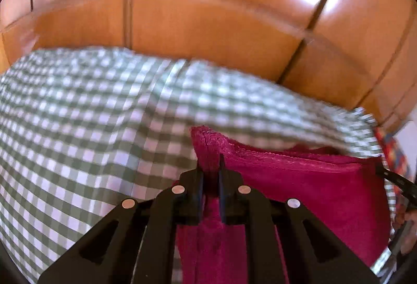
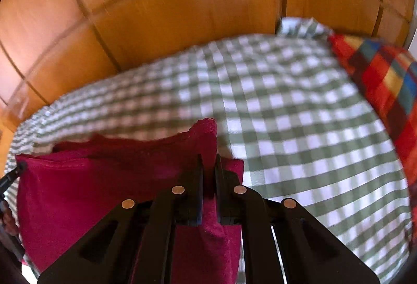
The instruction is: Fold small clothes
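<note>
Now magenta cloth between both claws

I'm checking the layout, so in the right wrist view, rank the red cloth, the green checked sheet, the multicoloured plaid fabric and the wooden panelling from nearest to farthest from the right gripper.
1. Red cloth: pinched between the fingers of the right gripper.
2. Green checked sheet: just beyond and below, spreading right.
3. Multicoloured plaid fabric: far right edge.
4. Wooden panelling: behind everything, across the top.
</note>
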{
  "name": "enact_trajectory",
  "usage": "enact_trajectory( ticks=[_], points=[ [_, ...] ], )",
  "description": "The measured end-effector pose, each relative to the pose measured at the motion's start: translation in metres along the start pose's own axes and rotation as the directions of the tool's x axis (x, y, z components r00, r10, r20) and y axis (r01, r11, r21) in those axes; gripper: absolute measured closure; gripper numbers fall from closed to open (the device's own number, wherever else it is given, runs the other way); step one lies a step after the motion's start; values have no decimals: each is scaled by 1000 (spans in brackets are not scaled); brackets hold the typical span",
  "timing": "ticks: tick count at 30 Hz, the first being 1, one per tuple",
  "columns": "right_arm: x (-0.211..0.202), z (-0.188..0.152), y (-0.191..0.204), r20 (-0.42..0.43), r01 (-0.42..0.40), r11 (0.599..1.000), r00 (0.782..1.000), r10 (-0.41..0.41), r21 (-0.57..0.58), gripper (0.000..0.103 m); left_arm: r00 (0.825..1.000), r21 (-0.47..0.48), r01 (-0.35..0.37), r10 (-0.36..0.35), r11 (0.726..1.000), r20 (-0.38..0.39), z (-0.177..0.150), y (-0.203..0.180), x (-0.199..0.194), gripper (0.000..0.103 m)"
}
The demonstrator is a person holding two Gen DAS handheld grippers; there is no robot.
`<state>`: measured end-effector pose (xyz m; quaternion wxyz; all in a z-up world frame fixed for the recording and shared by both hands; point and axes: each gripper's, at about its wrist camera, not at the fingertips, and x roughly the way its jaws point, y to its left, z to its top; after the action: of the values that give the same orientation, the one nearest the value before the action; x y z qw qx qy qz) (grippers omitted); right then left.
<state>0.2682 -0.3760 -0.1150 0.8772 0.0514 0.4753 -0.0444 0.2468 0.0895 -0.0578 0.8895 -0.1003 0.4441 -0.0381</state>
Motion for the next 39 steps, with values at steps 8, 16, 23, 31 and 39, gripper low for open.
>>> enact_trajectory(
  ticks=[8, 16, 23, 31, 39],
  points=[
    [-41, -13, -14, 40, -72, 997, 997, 71, 8, 52, 993, 31, -114, 115, 993, -32, -9, -6, 13, 74],
    [-108, -93, -55, 39, -253, 964, 967, 251, 78, 52, 993, 11, -94, 93, 995, 65, -52, 14, -64, 64],
    [-112, -155, -58, -24, -317, 942, 947, 321, 111, 52, 999, -17, 21, -21, 1000, 43, -122, 34, -105, 56],
    [-102, -162, -44, -42, -264, 961, 963, 268, 84, 83, 992, -49, 120, -121, 992, -21, -171, 34, -107, 63],
    [-122, -166, -41, -30, -181, 983, 983, 181, -12, 95, 995, 16, 94, -93, 995, -40, -168, 27, -106, 96]
  ],
)
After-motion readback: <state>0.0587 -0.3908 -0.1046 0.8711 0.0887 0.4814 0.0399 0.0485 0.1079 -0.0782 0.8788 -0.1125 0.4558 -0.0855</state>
